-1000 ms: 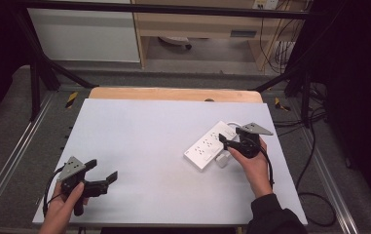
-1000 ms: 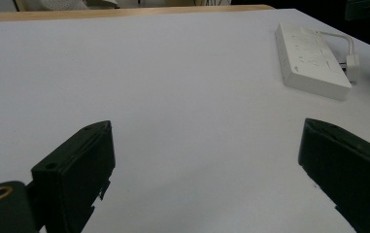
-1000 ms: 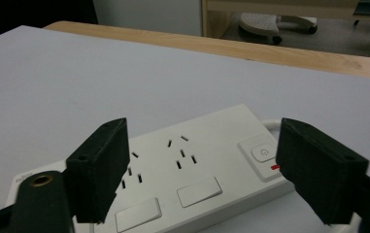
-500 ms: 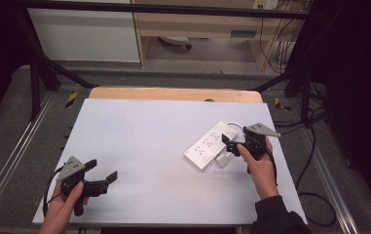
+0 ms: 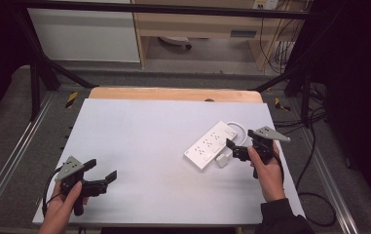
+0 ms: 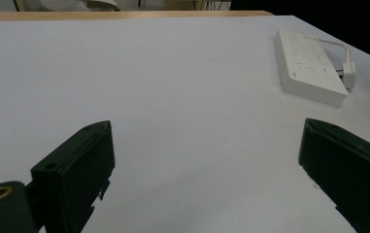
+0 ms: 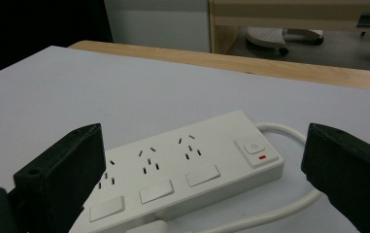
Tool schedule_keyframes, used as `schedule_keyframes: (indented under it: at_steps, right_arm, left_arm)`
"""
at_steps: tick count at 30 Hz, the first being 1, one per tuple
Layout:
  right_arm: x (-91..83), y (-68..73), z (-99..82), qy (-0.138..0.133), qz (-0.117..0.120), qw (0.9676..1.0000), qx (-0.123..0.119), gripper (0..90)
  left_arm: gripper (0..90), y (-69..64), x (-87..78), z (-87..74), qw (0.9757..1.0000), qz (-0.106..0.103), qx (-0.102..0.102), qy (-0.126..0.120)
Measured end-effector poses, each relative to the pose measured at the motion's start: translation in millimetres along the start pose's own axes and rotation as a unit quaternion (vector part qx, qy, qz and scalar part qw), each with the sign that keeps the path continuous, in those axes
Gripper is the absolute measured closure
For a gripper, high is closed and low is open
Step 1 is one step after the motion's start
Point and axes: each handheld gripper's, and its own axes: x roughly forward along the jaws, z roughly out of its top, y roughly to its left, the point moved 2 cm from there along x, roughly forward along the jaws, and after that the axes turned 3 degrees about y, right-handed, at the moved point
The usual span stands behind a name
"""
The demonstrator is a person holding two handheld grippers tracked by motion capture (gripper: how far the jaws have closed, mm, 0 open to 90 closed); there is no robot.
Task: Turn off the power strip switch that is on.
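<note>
Object: white rigid-plastic rectangular power strip (image 5: 210,145), directly ahead of right gripper (image 5: 235,150), well apart from left gripper (image 5: 104,179).
Handling: judged light, stiff, smooth-cased, liable to slide; white cable (image 7: 289,130) will drag.
Hold: across narrow width, mid-body.
Tongs: both released, jaws spread, empty.

In the right gripper view, the white plastic power strip (image 7: 182,167) runs off the bottom edge, its white cable (image 7: 289,206) likewise cut there.
</note>
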Motion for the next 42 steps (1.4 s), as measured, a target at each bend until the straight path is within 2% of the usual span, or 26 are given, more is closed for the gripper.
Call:
schedule_keyframes:
  at_steps: [15, 28, 42]
  right_arm:
    - [-26.8, -4.3, -10.0, -0.006, -0.009, 0.9999, -0.004, 2.3]
    - [-54.0, -14.3, -22.0, -0.015, -0.020, 0.9997, 0.001, 2.5]
    - [-61.3, -14.8, -34.9, -0.006, -0.025, 0.9994, -0.022, 2.8]
  left_arm:
    - [6.1, 0.3, -1.0, 0.6, 1.0000, -0.002, -0.002, -0.006]
    - [6.1, 0.2, -1.2, 0.7, 1.0000, -0.002, -0.002, -0.006]
    - [6.1, 1.7, -4.2, 1.5, 0.9999, -0.006, -0.005, -0.010]
